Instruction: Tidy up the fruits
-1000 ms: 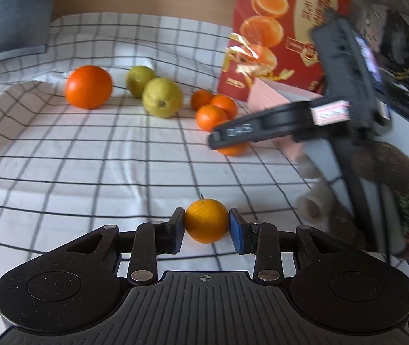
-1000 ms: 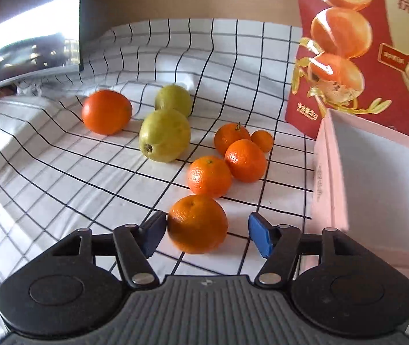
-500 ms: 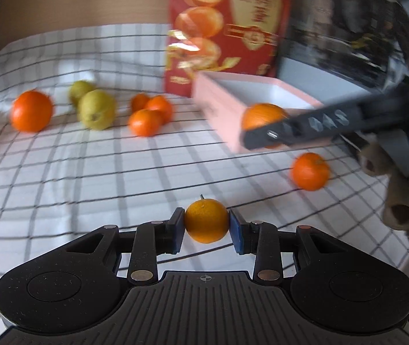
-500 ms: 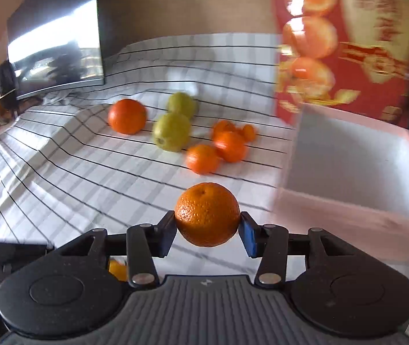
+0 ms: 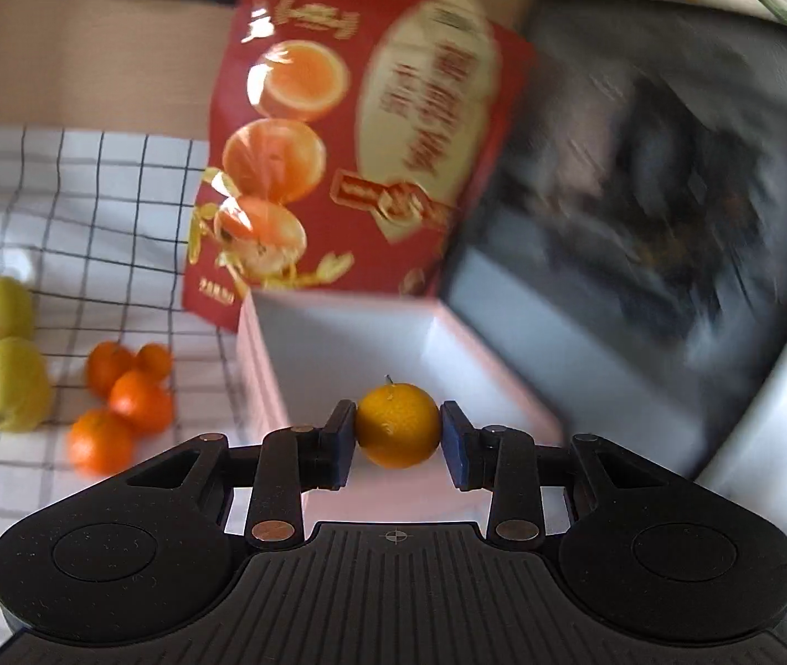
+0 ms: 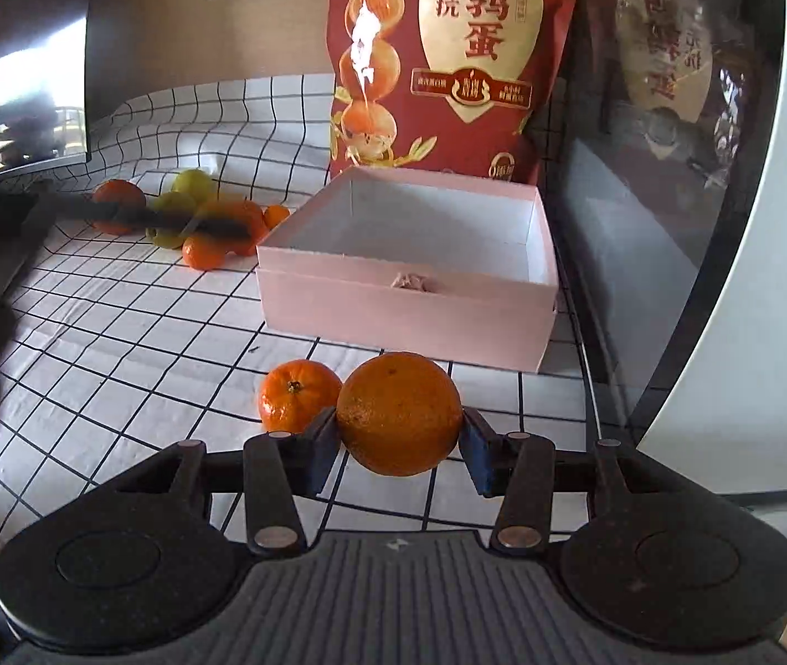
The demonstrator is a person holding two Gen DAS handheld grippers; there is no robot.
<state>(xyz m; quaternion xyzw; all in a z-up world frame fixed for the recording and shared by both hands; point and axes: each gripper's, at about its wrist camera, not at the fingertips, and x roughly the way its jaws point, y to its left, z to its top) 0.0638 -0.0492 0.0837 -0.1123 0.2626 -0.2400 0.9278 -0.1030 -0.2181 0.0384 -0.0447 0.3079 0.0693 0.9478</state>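
Note:
My left gripper [image 5: 397,438] is shut on a small yellow-orange mandarin [image 5: 397,425], held in the air over the near edge of the open pink box [image 5: 338,343]. My right gripper [image 6: 399,440] is shut on a larger orange [image 6: 399,413], in front of the pink box [image 6: 404,305] and above the checked cloth. A loose mandarin [image 6: 296,394] lies on the cloth just left of the held orange. The blurred left gripper [image 6: 160,219] crosses the fruit pile at the left of the right wrist view.
Several mandarins [image 5: 127,404] and two green-yellow pears [image 5: 11,382] lie left of the box; a big orange [image 6: 116,205] lies further left. A red snack bag [image 6: 448,61] stands behind the box. A white appliance with a dark glass door [image 6: 725,221] is at the right.
Both grippers have carried their fruit rightwards and upwards toward the pink box. The right gripper closed on the orange and lifted it off the cloth. The left kept its mandarin.

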